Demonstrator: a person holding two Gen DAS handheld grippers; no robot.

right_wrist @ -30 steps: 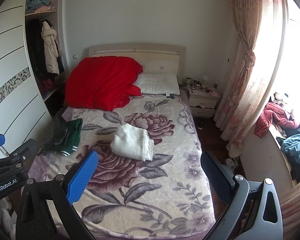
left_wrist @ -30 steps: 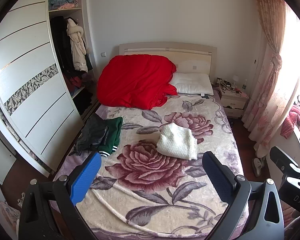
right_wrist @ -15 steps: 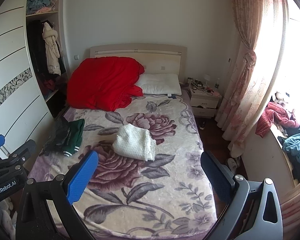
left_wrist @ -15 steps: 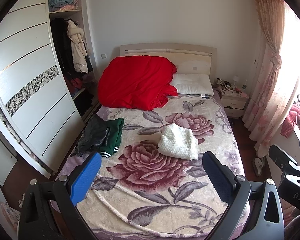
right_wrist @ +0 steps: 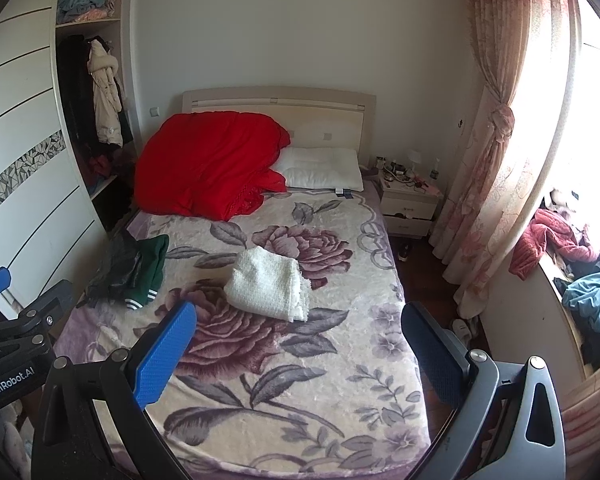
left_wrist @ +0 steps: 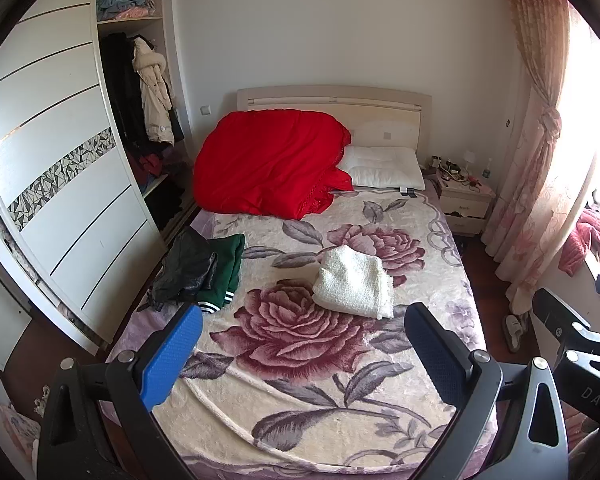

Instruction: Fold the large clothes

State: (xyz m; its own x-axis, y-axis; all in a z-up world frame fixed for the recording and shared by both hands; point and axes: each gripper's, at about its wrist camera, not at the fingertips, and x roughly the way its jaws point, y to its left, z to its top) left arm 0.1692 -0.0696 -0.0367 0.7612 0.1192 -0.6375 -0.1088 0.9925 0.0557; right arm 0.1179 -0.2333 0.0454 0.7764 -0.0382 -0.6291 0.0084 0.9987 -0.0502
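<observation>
Both views creep slightly nearer the bed since a second ago; nothing on it shifts. Left tool [left_wrist: 300,354] gapes wide, holding nothing, above bed foot. Right tool [right_wrist: 298,350] same, spread and unloaded. Floral bed [left_wrist: 300,400] below. Folded white garment [left_wrist: 354,286] mid-bed. Dark and green clothes pile [left_wrist: 200,270] at left edge. Red quilt [left_wrist: 268,168], pillow [left_wrist: 384,168] at headboard.

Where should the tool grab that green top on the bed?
Probably the striped cuff end of the green top, coming from the foot of the bed. That end lies bare and nearest; the dark garment covers its wardrobe side.
</observation>
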